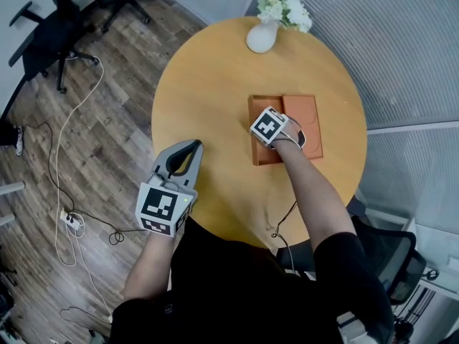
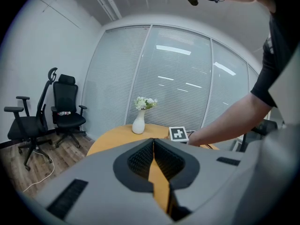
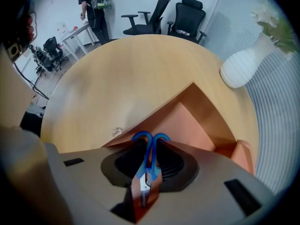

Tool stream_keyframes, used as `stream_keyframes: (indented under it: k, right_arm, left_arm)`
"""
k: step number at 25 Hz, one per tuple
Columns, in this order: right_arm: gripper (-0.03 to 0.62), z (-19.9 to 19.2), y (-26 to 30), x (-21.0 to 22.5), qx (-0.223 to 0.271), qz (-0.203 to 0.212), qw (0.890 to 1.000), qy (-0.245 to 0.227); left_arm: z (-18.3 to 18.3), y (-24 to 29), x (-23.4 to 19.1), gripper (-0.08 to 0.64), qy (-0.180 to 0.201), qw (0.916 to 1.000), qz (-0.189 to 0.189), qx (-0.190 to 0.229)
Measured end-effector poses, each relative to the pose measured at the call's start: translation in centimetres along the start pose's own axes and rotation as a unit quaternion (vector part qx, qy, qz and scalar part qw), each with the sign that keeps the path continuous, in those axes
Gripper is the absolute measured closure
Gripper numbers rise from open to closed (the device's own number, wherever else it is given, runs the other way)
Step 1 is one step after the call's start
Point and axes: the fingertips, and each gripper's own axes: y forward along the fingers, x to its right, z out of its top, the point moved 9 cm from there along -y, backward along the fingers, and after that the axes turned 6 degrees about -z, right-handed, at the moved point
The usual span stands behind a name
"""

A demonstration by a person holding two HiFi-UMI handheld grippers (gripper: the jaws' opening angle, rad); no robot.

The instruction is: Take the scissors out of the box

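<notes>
Here, in the head view, we see a round light-wood tabletop (image 1: 215, 84) with a flat rectangular orange-brown box (image 1: 308, 113) lying open just toward 3 o'clock of its middle. The right tongs (image 1: 264, 124) point steeply down into the box near its 9 o'clock side, and the person's bare forearm (image 1: 315, 192) comes in from 5 o'clock.

In the right gripper view the right tongs (image 3: 150, 142) are closed on a pair of blue-handled metal scissors (image 3: 148, 161). The two blue loops stick out past the tips toward 12 o'clock, and the short steel blades point back toward 6 o'clock between the dark pads. The orange floor and walls of the box (image 3: 187, 118) lie right behind the loops, so the scissors are inside the box. We cannot tell whether they touch its floor.

The left tongs (image 1: 193, 146) hover at the tabletop's 8 o'clock edge, well apart from the box. In the left gripper view the left tongs (image 2: 153, 142) have their tips pressed together, with only a thin sliver of tabletop showing behind them and nothing held.

A white ribbed ceramic vase (image 1: 262, 36) with pale flowers (image 1: 285, 7) stands at the tabletop's 12 o'clock edge. Off toward 10 o'clock a black office chair (image 1: 43, 41) stands on the wooden floor (image 1: 115, 99), where thin cables (image 1: 64, 156) trail.
</notes>
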Motion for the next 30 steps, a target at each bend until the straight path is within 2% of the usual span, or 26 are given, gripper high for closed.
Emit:
stream_keyframes:
  k: [2,5,9,11,14,22,30]
  right_arm:
    - [0.497,0.2,0.1,-0.1,0.007,0.008,1.0,-0.012]
    - [0.499,-0.3,-0.2,-0.2,-0.001,-0.004,1.0,-0.014]
    - [0.503,-1.6,-1.2,-0.3,0.02,0.007,0.999,0.044]
    - [0.505,-1.4,-2.6,-0.2,0.077,0.013,0.995,0.066]
    - [0.505,-1.3,-5.0,0.3,0.154,0.015,0.984,0.087]
    - [0.505,-3.4,-11.6,-0.1,0.238,-0.015,0.961,0.137]
    - [0.505,-6.5,-18.3,-0.2,0.335,-0.034,0.918,0.208]
  left_arm:
    - [-0.1,-0.1,0.1,0.545,0.0,1.0,-0.002,-0.002]
    - [0.0,-0.4,0.1,0.545,0.002,1.0,-0.004,-0.003]
    - [0.7,-0.6,0.1,0.546,0.007,0.9999,-0.008,0.0]
    - [1.2,-0.7,0.2,0.546,0.012,0.9999,-0.012,0.004]
    - [2.2,-0.4,0.6,0.546,0.02,0.9995,-0.021,0.013]
    - [4.6,-1.0,2.4,0.546,0.038,0.9974,-0.051,0.034]
    - [7.0,-1.9,3.7,0.546,0.065,0.9941,-0.071,0.05]
